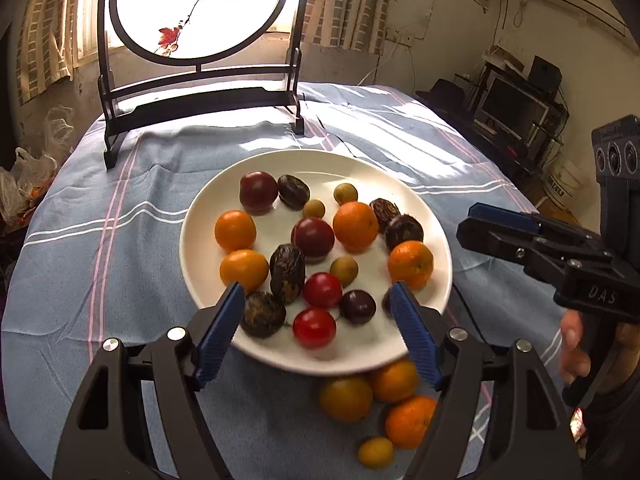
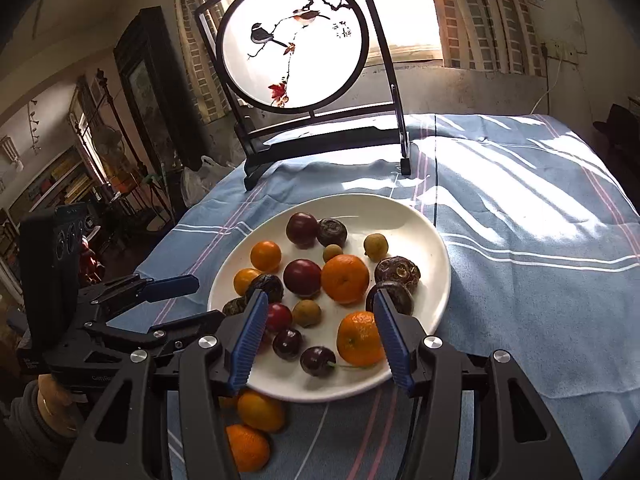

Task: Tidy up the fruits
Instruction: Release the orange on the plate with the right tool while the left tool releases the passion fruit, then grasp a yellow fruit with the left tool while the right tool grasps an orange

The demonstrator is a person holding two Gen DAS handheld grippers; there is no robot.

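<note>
Nearest, four loose fruits (image 1: pixel 384 408) lie on the counter (image 1: pixel 120 240) just before the plate (image 1: pixel 200 216). Left gripper (image 1: pixel 318 300) and right gripper (image 2: pixel 320 312) hover above the plate's near rim, jaws apart and empty. Recommended: descend on one round fruit, closing across its middle. The oblong dark fruit (image 1: pixel 287 272) lies with its long axis running near to far.
</note>
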